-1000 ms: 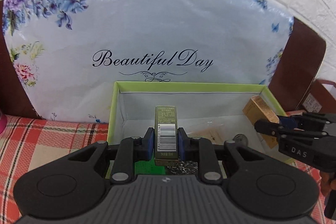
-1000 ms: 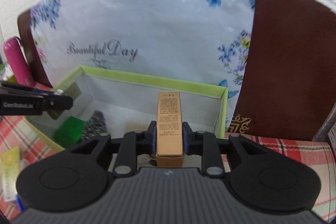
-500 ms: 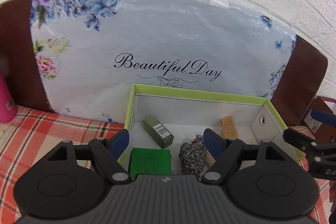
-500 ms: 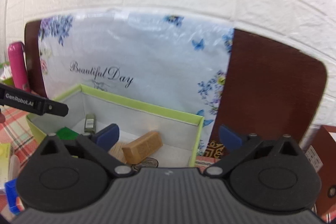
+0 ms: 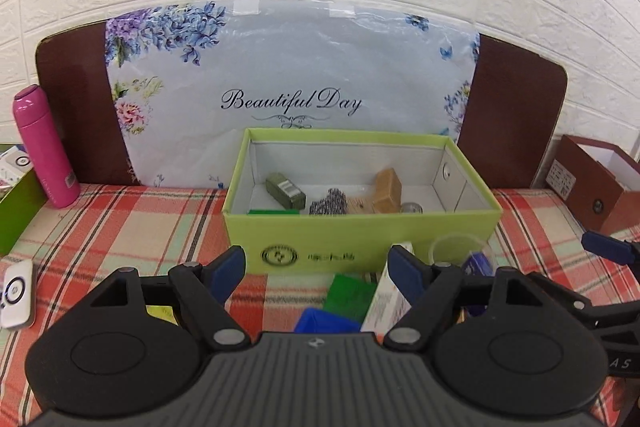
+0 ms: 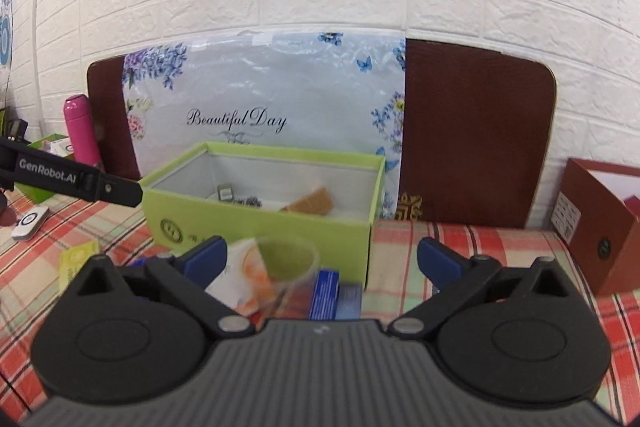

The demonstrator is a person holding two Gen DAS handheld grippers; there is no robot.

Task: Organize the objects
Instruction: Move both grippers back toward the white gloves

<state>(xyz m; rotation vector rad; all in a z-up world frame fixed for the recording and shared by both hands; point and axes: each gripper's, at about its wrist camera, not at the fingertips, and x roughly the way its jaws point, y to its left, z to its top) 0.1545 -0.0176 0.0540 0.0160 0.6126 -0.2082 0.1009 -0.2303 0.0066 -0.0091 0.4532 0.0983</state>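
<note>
The green box (image 5: 360,227) stands open-topped on the plaid-covered counter (image 5: 120,219), near its back edge, against a floral "Beautiful Day" bag (image 5: 288,75). Inside lie an olive carton (image 5: 285,190) with a barcode, a tan carton (image 5: 387,190) leaning on end, a grey steel scourer (image 5: 330,202) between them and a flat green packet (image 5: 273,212) at the front wall. The left hand-held gripper (image 5: 316,273) is spread wide with nothing pinched, its jaws having just been opening. The right hand-held gripper (image 6: 322,259) is likewise spread fully and empty, short of the box's front wall. Small packets and a clear cup (image 6: 286,259) lie on the counter beneath them.
</note>
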